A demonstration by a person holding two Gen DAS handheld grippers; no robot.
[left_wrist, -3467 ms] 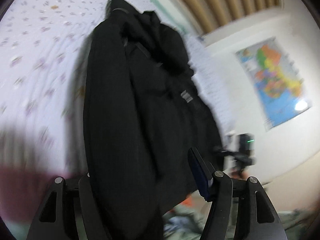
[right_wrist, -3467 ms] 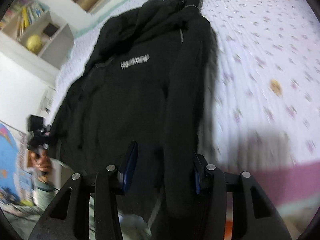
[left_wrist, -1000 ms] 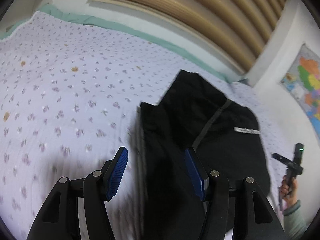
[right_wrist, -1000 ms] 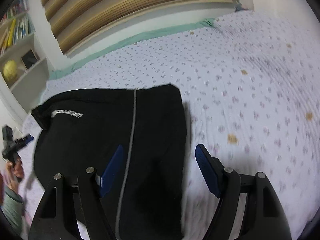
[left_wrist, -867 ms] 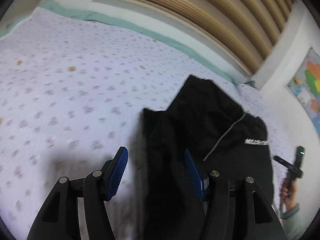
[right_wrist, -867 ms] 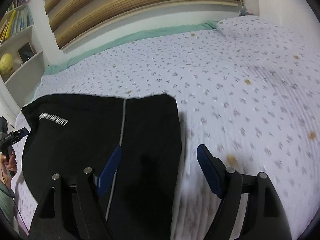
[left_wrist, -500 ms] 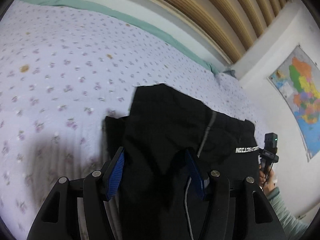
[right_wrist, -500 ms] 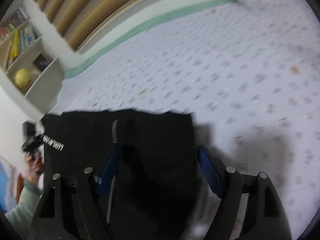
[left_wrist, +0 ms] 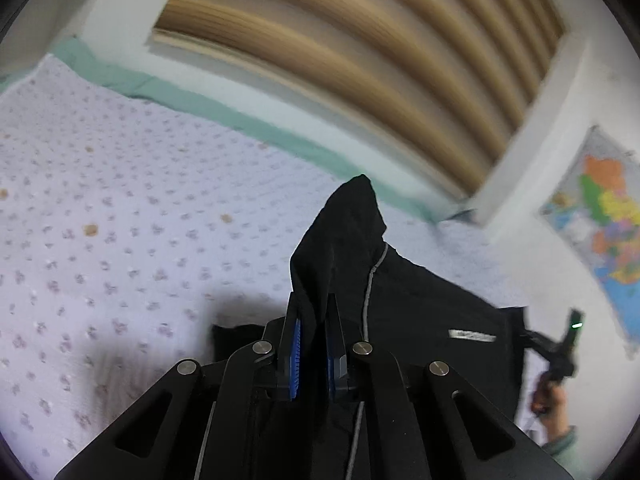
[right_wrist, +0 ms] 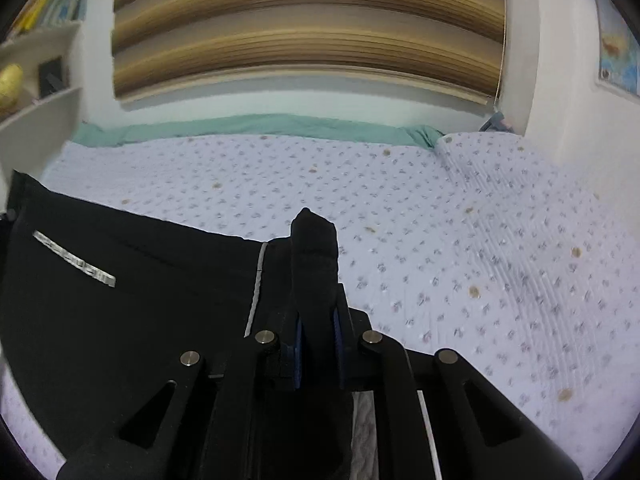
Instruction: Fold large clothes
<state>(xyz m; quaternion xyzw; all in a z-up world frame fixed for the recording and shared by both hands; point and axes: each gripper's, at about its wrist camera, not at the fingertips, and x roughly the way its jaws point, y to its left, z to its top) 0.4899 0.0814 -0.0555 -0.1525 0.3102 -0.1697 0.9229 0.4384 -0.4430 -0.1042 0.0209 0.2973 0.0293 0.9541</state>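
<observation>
A large black jacket [left_wrist: 420,320] with a grey zip line and a small white label lies folded on the bed. My left gripper [left_wrist: 313,340] is shut on a raised black corner of it, which stands up between the blue pads. In the right wrist view the jacket [right_wrist: 140,300] spreads to the left, and my right gripper [right_wrist: 318,340] is shut on another raised black fold of its edge.
The bed [right_wrist: 460,240] has a pale lilac flowered cover with a green edge at the far side. Wooden blinds [right_wrist: 304,28] hang behind it. A wall map [left_wrist: 604,216] and another person's hand holding a black device [left_wrist: 560,360] are at the right. Shelves [right_wrist: 36,92] stand at the left.
Both grippers have closed from open onto the jacket's edge and lifted folds of cloth. Before that the jacket went from hanging to lying folded on the bed.
</observation>
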